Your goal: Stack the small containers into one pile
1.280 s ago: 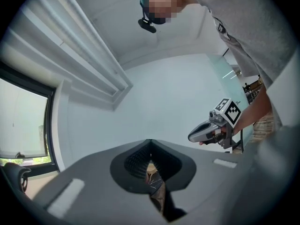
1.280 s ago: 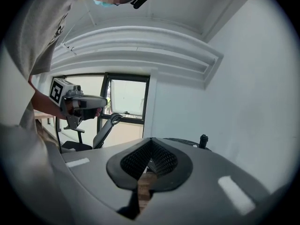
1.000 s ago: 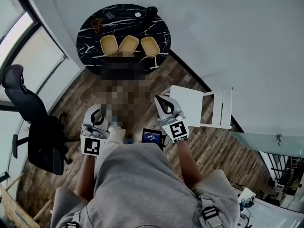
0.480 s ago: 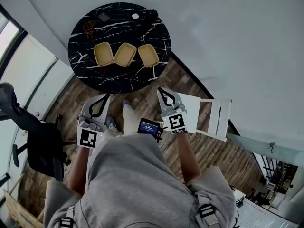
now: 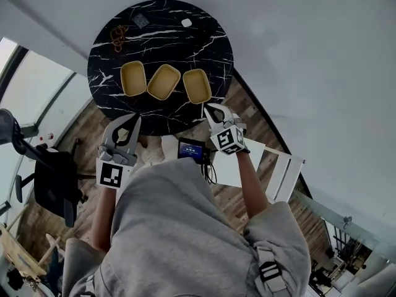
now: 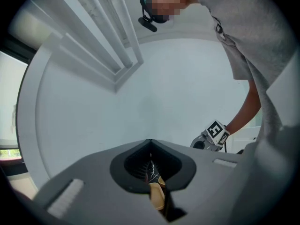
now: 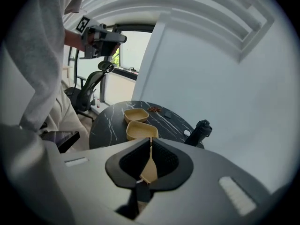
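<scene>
Three shallow tan containers lie in a row on the round black marble table [image 5: 161, 48]: left [image 5: 133, 78], middle [image 5: 164, 81], right [image 5: 197, 85]. My right gripper [image 5: 209, 108] points down at the table's near edge, just short of the right container. Its jaws have just been opening to a narrow slit, with nothing between them. In the right gripper view the right gripper [image 7: 150, 142] faces two containers [image 7: 141, 130], and a third shows through the slit. My left gripper [image 5: 135, 117] is shut and empty at the near left edge. In the left gripper view the left gripper [image 6: 150, 156] shows a sliver of container [image 6: 157, 196].
At the table's far side lie a brown ring-shaped item [image 5: 117, 34], a small dark card [image 5: 140, 20], a white piece [image 5: 186, 22] and a dark bottle [image 7: 199, 131]. A black office chair [image 5: 52, 178] stands at left, a white stool [image 5: 275, 166] at right. A lit screen [image 5: 190, 148] hangs at my waist.
Both grippers have travelled forward from over the wood floor to the table's near edge. The right one has tipped downward toward the right container. The table now sits closer in the head view.
</scene>
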`<act>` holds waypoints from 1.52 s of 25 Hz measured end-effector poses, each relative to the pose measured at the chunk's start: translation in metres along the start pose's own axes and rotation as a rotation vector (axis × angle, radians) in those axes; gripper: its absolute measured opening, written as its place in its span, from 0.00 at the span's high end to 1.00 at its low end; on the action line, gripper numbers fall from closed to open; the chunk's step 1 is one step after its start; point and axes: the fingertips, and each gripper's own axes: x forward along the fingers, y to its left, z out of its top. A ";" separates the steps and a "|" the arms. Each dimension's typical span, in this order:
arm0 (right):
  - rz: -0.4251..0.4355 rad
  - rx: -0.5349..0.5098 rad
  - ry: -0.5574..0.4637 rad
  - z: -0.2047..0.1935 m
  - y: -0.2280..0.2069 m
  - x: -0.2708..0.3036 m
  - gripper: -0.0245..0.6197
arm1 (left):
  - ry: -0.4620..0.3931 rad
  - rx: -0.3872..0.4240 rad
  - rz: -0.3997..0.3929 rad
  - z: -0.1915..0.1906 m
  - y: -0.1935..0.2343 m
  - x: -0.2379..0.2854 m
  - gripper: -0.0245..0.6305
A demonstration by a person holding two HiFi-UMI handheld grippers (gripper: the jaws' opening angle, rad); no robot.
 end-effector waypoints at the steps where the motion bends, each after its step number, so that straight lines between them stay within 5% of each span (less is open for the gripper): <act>1: 0.021 -0.030 0.016 -0.004 -0.004 0.007 0.92 | 0.010 -0.017 0.012 -0.003 0.005 0.004 0.96; 7: 0.138 -0.194 0.151 -0.047 -0.012 0.043 0.80 | 0.110 -0.170 0.040 -0.051 0.021 0.015 0.96; 23: 0.437 -0.350 0.322 -0.127 0.034 0.108 0.79 | 0.030 -0.040 0.003 -0.046 0.017 0.044 0.96; 31: 0.486 -0.343 0.346 -0.143 0.044 0.120 0.82 | 0.038 -0.027 -0.005 -0.047 0.011 0.046 0.96; 35: 0.511 -0.316 0.361 -0.147 0.048 0.124 0.83 | 0.118 -0.107 0.016 -0.063 0.014 0.042 0.96; 38: 0.515 -0.311 0.366 -0.150 0.048 0.126 0.86 | 0.074 -0.059 0.004 -0.056 0.015 0.047 0.96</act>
